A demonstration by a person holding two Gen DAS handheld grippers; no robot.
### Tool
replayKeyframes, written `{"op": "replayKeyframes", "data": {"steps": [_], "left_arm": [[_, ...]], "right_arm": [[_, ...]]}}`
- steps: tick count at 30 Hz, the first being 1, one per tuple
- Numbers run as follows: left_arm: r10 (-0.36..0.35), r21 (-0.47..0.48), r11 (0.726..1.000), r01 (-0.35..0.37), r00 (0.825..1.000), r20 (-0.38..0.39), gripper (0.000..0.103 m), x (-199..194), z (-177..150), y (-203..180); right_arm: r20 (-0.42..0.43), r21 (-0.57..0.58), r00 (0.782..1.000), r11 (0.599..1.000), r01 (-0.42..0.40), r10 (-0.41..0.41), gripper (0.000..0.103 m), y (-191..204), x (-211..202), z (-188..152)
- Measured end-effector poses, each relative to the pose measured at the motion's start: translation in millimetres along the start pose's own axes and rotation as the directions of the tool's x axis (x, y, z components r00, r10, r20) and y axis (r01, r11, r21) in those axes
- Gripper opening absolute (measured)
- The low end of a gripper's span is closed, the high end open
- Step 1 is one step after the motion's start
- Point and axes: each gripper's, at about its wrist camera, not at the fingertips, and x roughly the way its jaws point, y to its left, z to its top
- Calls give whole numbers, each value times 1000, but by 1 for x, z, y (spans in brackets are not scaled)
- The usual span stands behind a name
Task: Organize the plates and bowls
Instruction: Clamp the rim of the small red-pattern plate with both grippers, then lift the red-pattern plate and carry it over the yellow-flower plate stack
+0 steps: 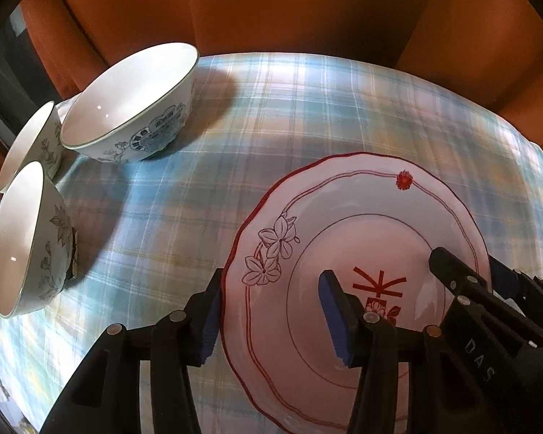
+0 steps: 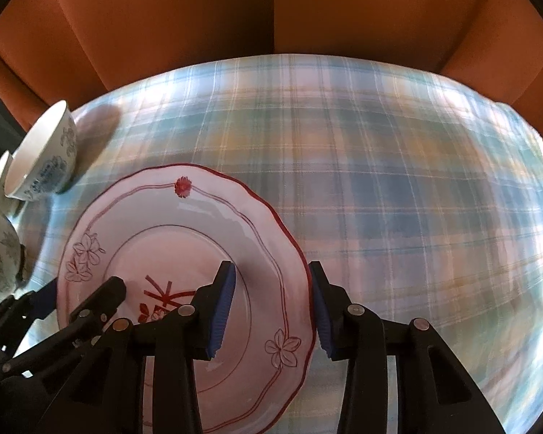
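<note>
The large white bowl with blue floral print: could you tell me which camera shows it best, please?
The left wrist view: the large white bowl with blue floral print shows whole, interior and pattern included. In the right wrist view it sits small and distorted near the left edge.

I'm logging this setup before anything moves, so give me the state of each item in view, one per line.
Plate: upright on the tablecloth, rim between both sets of jaws.
Large bowl: upright, empty.
Two small bowls: upright, empty.
Left gripper: jaws straddle the plate's left rim, grip unclear.
Right gripper: jaws straddle the right rim, grip unclear.
</note>
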Motion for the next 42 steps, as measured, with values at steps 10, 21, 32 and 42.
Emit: {"op": "replayKeyframes", "data": {"steps": [10,21,32,42], "left_arm": [[-11,24,1000,10,997,71,51,-41,2,7],[-65,50,997,60,991,119,51,-107,-13,24],[-146,145,981,126,979,141,51,-143,-60,22],[-180,221,963,155,979,97,51,-153,-101,-2]], "right_arm": [[45,2,999,1000,14,-14,45,7,-31,-6],[128,25,991,999,43,-46,45,24,-103,-25],[162,108,980,989,100,-117,45,24,-163,-87],[144,178,978,976,126,-152,45,5,-186,-141]]}}
